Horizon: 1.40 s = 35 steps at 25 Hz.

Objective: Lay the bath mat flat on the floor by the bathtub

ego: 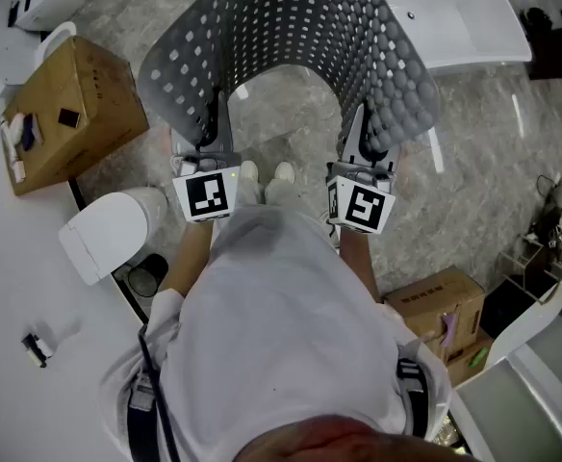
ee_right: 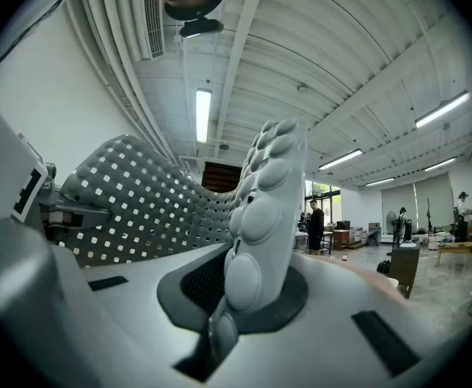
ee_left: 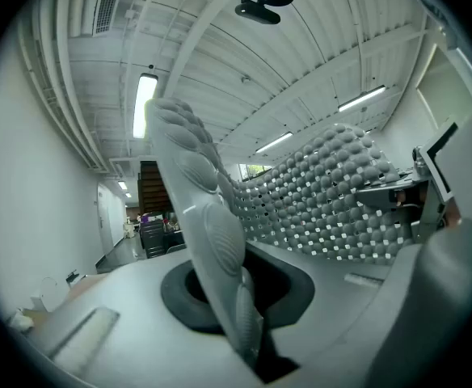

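Note:
The grey perforated bath mat [ego: 291, 37] hangs in an arch in front of me, held up by its two near corners above the floor [ego: 473, 162]. My left gripper [ego: 207, 144] is shut on the mat's left corner. My right gripper [ego: 363, 149] is shut on the right corner. In the left gripper view the mat's edge [ee_left: 208, 233], lined with round suction cups, rises from between the jaws of the left gripper [ee_left: 252, 354]. The right gripper view shows the same for the mat [ee_right: 260, 217] in the right gripper [ee_right: 220, 338]. A white bathtub rim [ego: 454, 17] lies beyond the mat at the upper right.
A white toilet [ego: 108, 229] stands at my left, with an open cardboard box [ego: 64, 114] behind it. More cardboard boxes [ego: 445, 306] sit at the right, near a white rack [ego: 550, 268]. My feet [ego: 267, 176] are under the mat's near edge.

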Each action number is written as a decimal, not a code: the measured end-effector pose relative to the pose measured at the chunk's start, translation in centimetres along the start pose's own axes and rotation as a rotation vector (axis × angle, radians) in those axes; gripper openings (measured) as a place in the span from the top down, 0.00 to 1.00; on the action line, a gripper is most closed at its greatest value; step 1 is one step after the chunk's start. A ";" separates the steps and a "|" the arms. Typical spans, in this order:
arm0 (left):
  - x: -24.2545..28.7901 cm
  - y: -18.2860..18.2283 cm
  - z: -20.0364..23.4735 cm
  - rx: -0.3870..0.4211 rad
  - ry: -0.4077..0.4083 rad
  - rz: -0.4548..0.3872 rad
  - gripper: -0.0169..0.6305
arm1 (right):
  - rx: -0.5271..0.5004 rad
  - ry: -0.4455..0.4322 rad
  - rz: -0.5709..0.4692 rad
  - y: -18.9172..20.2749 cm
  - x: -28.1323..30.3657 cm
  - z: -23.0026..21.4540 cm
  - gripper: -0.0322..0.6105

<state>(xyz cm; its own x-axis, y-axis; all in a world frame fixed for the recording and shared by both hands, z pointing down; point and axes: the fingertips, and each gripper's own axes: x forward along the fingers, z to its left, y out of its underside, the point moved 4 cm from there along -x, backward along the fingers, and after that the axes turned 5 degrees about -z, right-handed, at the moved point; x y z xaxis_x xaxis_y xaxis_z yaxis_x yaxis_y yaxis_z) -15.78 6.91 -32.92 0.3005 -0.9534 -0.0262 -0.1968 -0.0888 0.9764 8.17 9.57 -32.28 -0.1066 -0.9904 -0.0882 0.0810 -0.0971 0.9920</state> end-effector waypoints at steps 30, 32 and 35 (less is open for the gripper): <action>-2.6 6.3 -6.0 0.038 0.191 0.204 0.94 | -0.040 -0.016 0.208 7.0 -7.7 -4.2 0.91; -3.1 7.8 -6.0 0.026 0.195 0.225 0.94 | -0.046 -0.031 0.233 7.9 -8.2 -3.9 0.91; -4.1 11.0 -5.6 0.001 0.194 0.252 0.94 | -0.040 -0.061 0.270 10.3 -8.7 -2.7 0.91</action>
<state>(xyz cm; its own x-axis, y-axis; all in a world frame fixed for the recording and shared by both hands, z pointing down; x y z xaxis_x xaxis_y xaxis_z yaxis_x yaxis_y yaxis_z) -13.98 11.42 -20.83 0.4144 -0.8727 0.2582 -0.2891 0.1428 0.9466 12.61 16.90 -21.51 -0.1349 -0.9733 0.1855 0.1536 0.1645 0.9744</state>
